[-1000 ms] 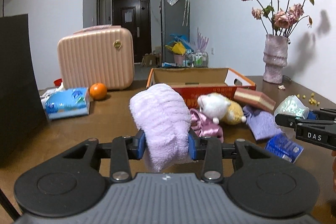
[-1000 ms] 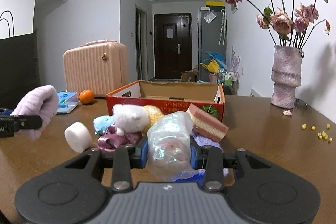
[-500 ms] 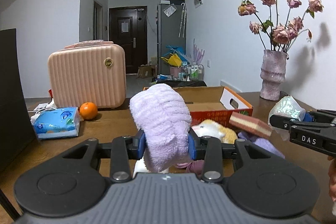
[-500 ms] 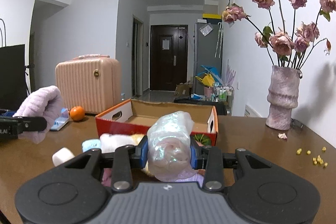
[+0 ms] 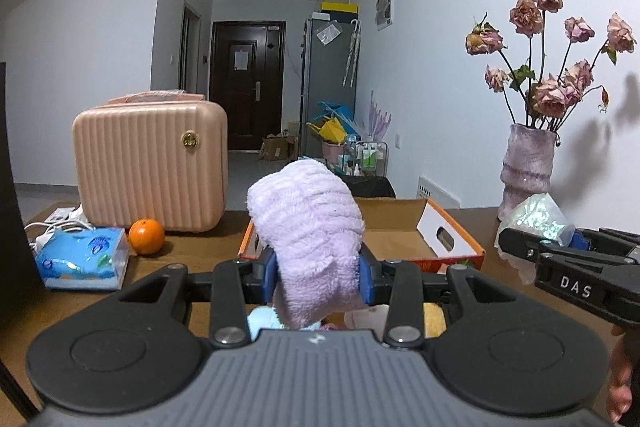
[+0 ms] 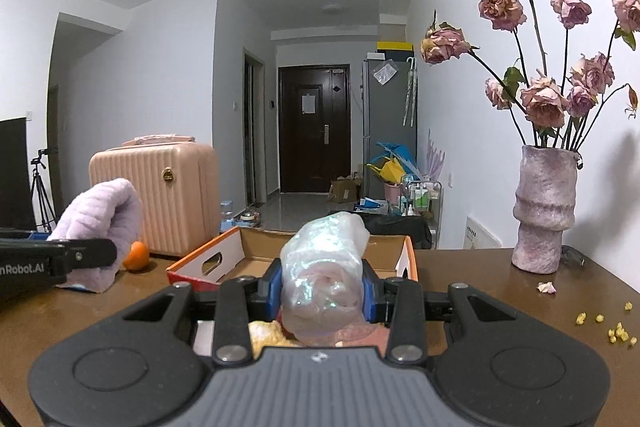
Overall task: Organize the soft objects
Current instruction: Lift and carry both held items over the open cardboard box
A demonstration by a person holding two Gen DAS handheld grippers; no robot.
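Observation:
My left gripper [image 5: 319, 277] is shut on a fluffy lilac rolled towel [image 5: 308, 227], held up in front of the open cardboard box [image 5: 448, 239]. In the right wrist view that towel [image 6: 100, 223] shows at the left. My right gripper [image 6: 323, 295] is shut on an iridescent plastic-wrapped soft bundle [image 6: 326, 275], also raised before the box [image 6: 212, 263]. From the left wrist view the bundle [image 5: 538, 219] sits at the right in the other gripper's fingers [image 5: 560, 263]. Below the grippers, soft toys peek out: a light blue one [image 5: 262, 319] and a yellow one [image 6: 268, 337].
A pink ribbed case [image 5: 150, 163], an orange [image 5: 147, 236] and a blue tissue pack [image 5: 82, 259] stand on the brown table at the left. A vase of dried roses [image 6: 546, 211] stands at the right, with yellow crumbs [image 6: 616, 331] near it. A dark panel [image 5: 8, 227] rises at the far left.
Both grippers have risen and moved toward the box with their loads still held. The toy pile has dropped below the grippers, mostly out of sight.

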